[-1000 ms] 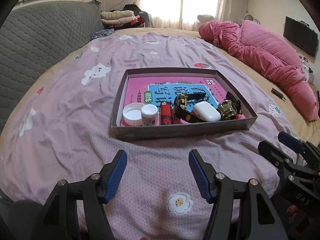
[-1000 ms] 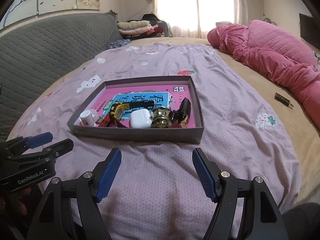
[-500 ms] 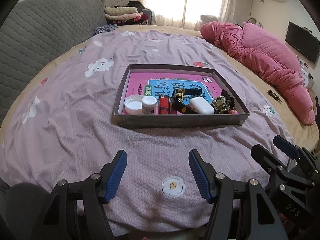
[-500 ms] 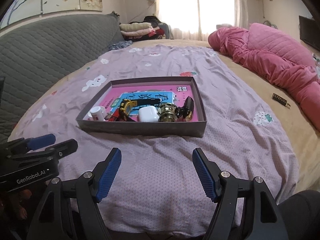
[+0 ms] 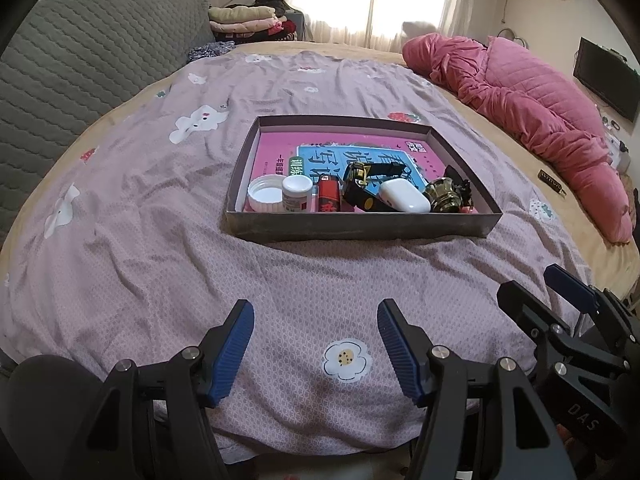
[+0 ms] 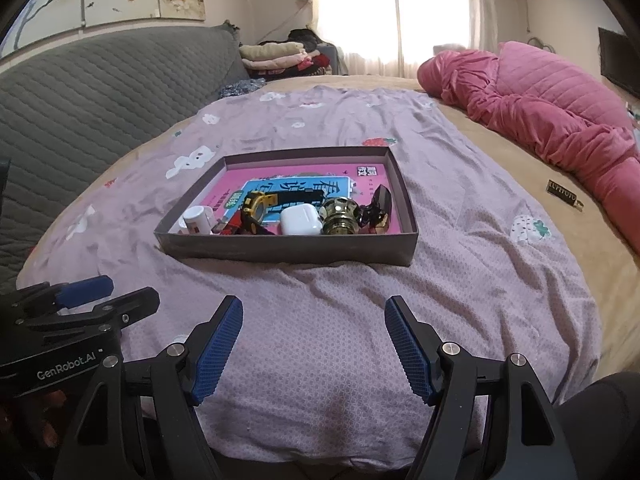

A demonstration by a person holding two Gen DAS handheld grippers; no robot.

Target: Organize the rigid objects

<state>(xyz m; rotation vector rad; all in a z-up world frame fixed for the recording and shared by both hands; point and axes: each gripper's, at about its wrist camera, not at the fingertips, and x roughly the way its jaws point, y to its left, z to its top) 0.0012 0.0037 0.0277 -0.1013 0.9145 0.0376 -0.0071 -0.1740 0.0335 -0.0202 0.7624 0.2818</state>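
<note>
A shallow grey box (image 5: 360, 229) (image 6: 288, 250) lies on the purple bedspread, lined with a pink and blue booklet (image 5: 352, 156). Along its near side sit a white lid (image 5: 265, 194), a small white jar (image 5: 297, 194), a red lighter (image 5: 329, 197), a yellow-black tape measure (image 5: 360, 184), a white earbud case (image 5: 404, 196) (image 6: 301, 220), a brass knob (image 5: 442, 196) (image 6: 340, 216) and a dark glossy item (image 6: 380, 204). My left gripper (image 5: 316, 340) and right gripper (image 6: 314, 340) hang open and empty over the cloth near the bed's front edge, well short of the box.
A pink quilt (image 5: 532, 116) is bunched along the right side of the bed. A small dark bar (image 6: 564, 196) lies on the tan sheet near it. A grey padded headboard (image 5: 80, 68) runs along the left, with folded clothes (image 6: 280, 56) behind.
Both views have drawn back from the box, so it looks smaller and farther off. More of the bed's near edge shows. The jaws keep the same width.
</note>
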